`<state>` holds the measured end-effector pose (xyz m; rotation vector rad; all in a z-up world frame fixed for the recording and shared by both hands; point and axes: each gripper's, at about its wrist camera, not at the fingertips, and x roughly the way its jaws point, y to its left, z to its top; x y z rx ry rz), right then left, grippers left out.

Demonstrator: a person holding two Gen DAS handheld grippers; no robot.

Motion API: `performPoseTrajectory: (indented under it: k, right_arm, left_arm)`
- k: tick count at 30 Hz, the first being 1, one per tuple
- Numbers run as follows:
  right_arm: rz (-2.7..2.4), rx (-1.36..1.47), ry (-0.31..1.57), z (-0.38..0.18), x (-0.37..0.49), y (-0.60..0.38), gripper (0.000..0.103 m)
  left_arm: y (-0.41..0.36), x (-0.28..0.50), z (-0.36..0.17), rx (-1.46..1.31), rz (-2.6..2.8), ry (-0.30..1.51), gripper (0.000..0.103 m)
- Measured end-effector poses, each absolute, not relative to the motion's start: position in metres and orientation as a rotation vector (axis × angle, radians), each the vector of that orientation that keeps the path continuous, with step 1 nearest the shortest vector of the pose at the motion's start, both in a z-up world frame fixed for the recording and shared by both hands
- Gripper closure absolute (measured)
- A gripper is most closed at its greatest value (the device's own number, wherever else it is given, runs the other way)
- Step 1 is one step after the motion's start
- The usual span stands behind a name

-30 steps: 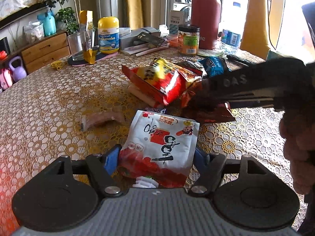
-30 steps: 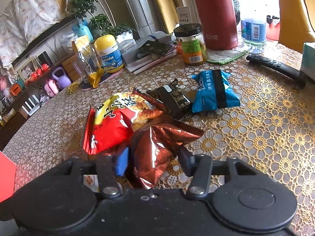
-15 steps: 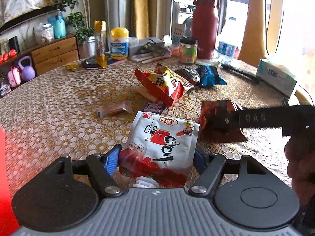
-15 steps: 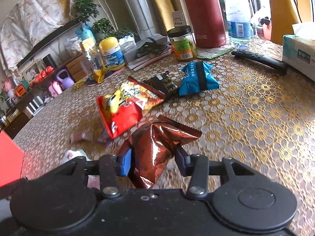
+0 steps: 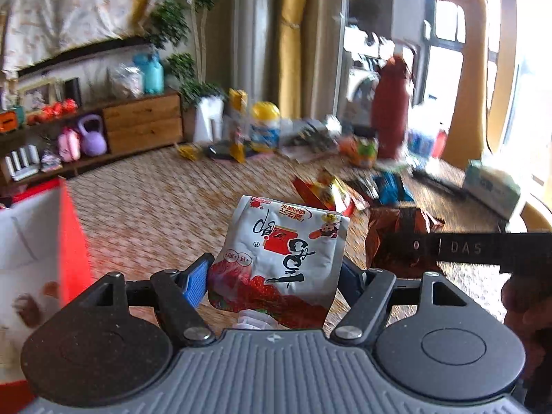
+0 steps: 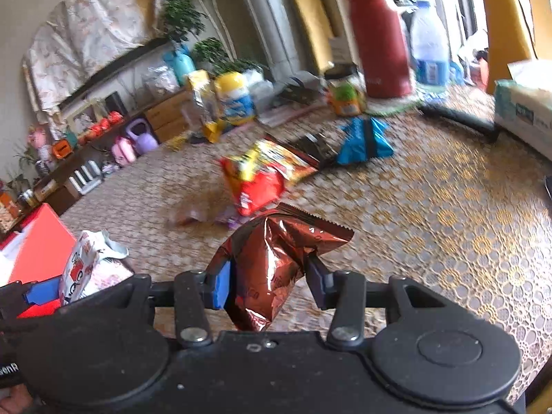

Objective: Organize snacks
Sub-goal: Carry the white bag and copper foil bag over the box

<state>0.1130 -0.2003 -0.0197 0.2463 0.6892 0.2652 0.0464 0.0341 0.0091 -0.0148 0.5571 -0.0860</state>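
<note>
Both packets have lifted off the counter (image 6: 448, 207): left fingers (image 5: 203, 281) grip the white pouch (image 5: 283, 258), right fingers (image 6: 220, 284) the brown bag (image 6: 272, 258) (red box (image 6: 41, 245) lies left, nearer the left hand).

White-and-red pouch (image 5: 279, 258), black lettering, near centre. Metallic copper-brown packet (image 6: 272, 269), near right. Red-and-yellow bag (image 6: 262, 176), black packet (image 6: 315, 148), blue packet with dark band (image 6: 364, 139), far. Tablecloth (image 6: 448, 214): gold floral lace pattern. Red box (image 6: 41, 248), near left. Blue gripper pads (image 6: 220, 284).
</note>
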Motion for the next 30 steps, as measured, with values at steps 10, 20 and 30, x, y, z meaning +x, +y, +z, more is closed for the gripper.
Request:
performPoseTrajectory:
  k: [10, 20, 30]
  right_arm:
    - [0.442, 0.19, 0.609, 0.019, 0.094, -0.139, 0.059]
    - [0.601, 0.122, 0.573, 0.04, 0.078, -0.076, 0.059]
    - [0.729, 0.054, 0.537, 0.057, 0.066, -0.016, 0.059]
  left_arm:
    - [0.093, 0.01, 0.039, -0.063, 0.056, 0.482, 0.029]
    - [0.144, -0.021, 0.045, -0.116, 0.189, 0.458, 0.029]
    - [0.193, -0.035, 0.05, -0.135, 0.306, 0.45, 0.029]
